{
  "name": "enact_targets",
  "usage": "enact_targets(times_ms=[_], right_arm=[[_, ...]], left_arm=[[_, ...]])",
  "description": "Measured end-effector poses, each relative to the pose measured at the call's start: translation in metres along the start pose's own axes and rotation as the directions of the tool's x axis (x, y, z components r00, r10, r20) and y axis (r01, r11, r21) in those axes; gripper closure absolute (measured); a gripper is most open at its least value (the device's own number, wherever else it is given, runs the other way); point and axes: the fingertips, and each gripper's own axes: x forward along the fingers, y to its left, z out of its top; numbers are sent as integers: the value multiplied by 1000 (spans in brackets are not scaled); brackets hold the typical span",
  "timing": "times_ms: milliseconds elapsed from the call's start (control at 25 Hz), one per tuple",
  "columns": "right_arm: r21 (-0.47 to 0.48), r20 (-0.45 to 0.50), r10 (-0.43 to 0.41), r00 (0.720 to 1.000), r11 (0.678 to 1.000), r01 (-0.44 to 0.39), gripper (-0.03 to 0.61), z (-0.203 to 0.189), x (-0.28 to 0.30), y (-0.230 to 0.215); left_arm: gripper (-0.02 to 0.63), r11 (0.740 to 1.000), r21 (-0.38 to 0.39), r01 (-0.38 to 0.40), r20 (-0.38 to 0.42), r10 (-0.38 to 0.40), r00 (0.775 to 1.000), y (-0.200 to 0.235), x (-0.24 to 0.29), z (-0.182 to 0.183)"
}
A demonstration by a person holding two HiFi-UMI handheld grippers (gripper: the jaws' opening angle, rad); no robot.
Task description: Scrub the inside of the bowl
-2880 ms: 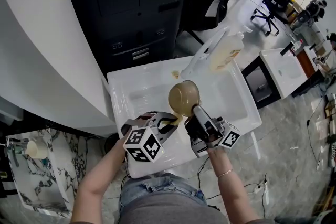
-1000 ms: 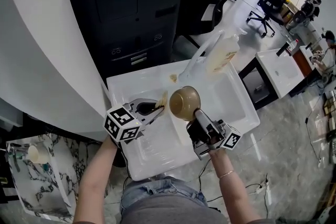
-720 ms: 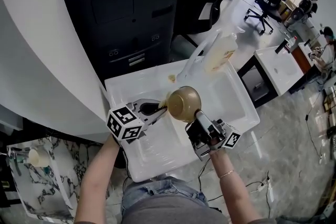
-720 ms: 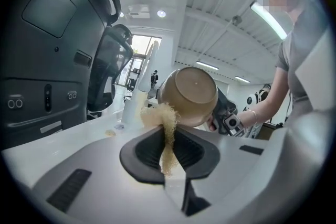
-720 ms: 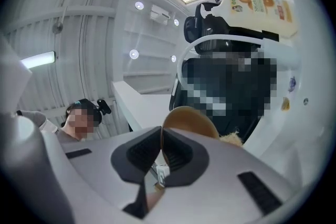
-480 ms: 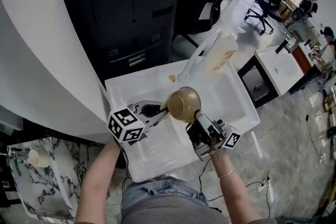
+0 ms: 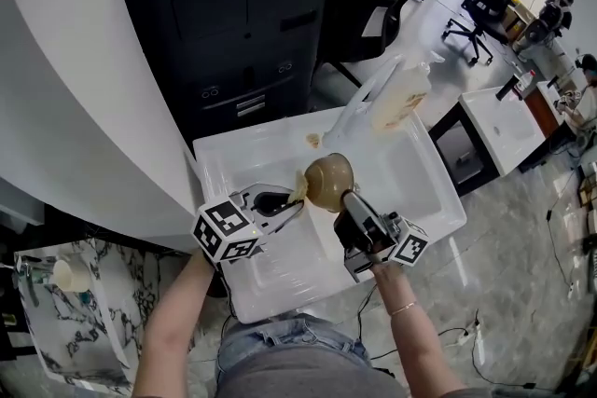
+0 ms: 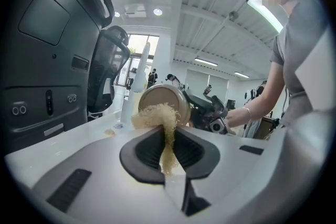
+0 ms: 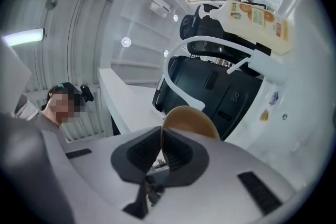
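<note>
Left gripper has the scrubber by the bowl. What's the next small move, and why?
Probably ease the left gripper forward so the scrubber goes inside the bowl. Clamped in the left jaws, the scrubber sits only at the bowl's near rim, while the right gripper holds the bowl by its edge over the sink.

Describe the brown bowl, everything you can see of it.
The round tan-brown bowl, smooth and matte, plastic by its look, is held tipped on its side above the white sink. The right gripper is shut on its thin rim. The pale fibrous scrubber in the left gripper touches its lower edge.
</note>
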Motion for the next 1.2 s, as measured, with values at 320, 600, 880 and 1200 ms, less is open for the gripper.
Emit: enact_targets(times_ms=[320,600,880,1200], right_arm=[[-67,-29,-134,991,989,132,557,-11,6,-20],[-95,-37,-187,982,979,183,557,-13,7,-28],[-123,-33,-250,968,962,245,557,-12,9,-37],[-134,-14,-307,952,944,302,557,-12,11,-47]], left_arm=[[569,1000,-4,-9,-37,9,999,-9,5,-7],[569,1000,-10,-27,-52,26,998,-9,9,-5],[569,996,3,-88,-63,88,994,-5,17,-3],[569,987,10,-163,-72,163,984,4,21,-4]])
